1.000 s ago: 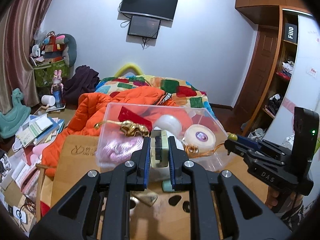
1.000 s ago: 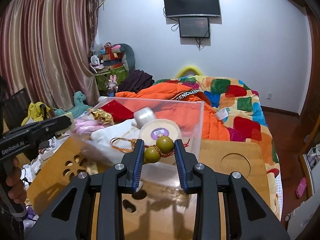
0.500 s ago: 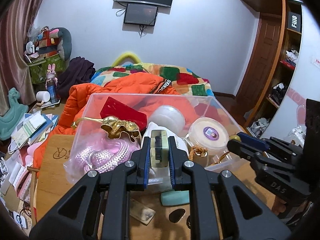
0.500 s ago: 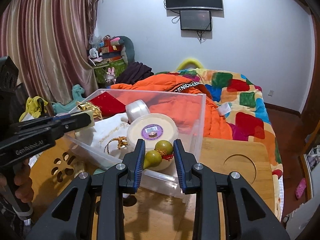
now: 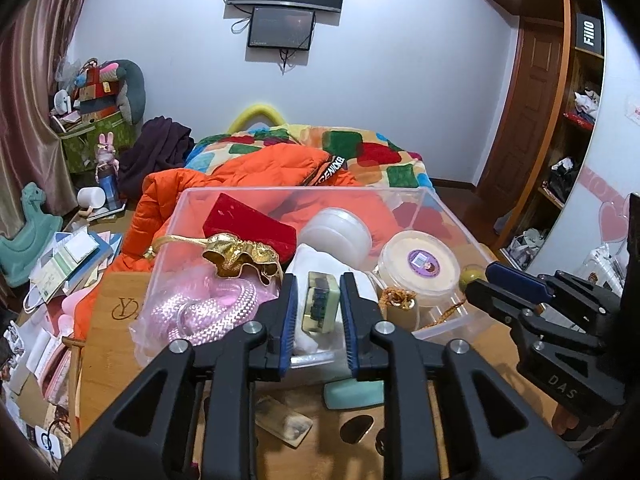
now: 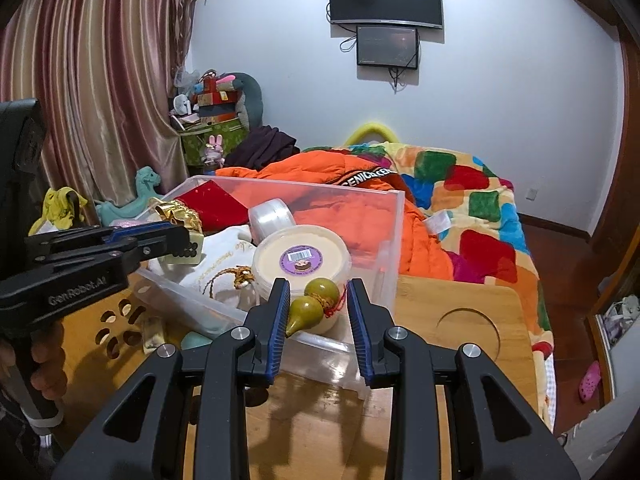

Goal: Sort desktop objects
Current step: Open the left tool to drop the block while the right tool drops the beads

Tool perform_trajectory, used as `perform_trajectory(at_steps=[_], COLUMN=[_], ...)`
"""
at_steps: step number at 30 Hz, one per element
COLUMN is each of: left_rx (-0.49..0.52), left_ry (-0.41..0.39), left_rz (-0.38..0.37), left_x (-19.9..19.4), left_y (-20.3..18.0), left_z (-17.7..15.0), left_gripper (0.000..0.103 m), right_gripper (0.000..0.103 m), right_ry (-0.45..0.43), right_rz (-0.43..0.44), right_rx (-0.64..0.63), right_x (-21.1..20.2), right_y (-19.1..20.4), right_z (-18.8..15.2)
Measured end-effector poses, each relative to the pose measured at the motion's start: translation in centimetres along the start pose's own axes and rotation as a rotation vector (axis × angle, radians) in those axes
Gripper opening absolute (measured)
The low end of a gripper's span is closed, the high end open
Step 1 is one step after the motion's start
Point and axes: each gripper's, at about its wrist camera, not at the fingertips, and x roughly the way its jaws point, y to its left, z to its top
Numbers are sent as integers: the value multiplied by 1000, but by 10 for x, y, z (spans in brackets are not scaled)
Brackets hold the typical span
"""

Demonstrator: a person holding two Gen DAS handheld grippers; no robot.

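My left gripper (image 5: 318, 308) holds a pale green block (image 5: 319, 306) between its jaws, over the near edge of a clear plastic bin (image 5: 208, 200). The bin holds a red box (image 5: 248, 222), a gold pouch (image 5: 240, 254), a pink rope (image 5: 208, 312), a white cloth, a white jar (image 5: 336, 236) and a round cream tub (image 5: 418, 266). My right gripper (image 6: 318, 310) holds a green gourd charm (image 6: 314, 306) with a red cord, just above the bin's near rim by the cream tub (image 6: 302, 260). The left gripper also shows in the right wrist view (image 6: 176, 246).
The bin stands on a wooden table (image 6: 472, 320) with cut-out holes. A teal soap-like piece (image 5: 354, 394) and a small flat yellowish bar (image 5: 284, 420) lie on the table in front of the bin. An orange jacket (image 5: 256, 176) and a bed lie behind.
Both grippers have moved forward and lower over the bin with their objects. Both pairs of jaws stand a little wider apart than before.
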Motion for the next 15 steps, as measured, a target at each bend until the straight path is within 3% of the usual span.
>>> perform_trajectory(at_steps=[8, 15], left_rx=[12, 3], left_ry=[-47, -74], left_rz=[-11, -16], left_x=[-24, -42], left_y=[-2, 4], left_z=[5, 1], left_gripper=[28, 36], right_gripper=[29, 38], right_ry=[-21, -30], right_rz=[3, 9], right_rx=[15, 14], right_x=[-15, -26], right_y=[3, 12], right_z=[0, -6])
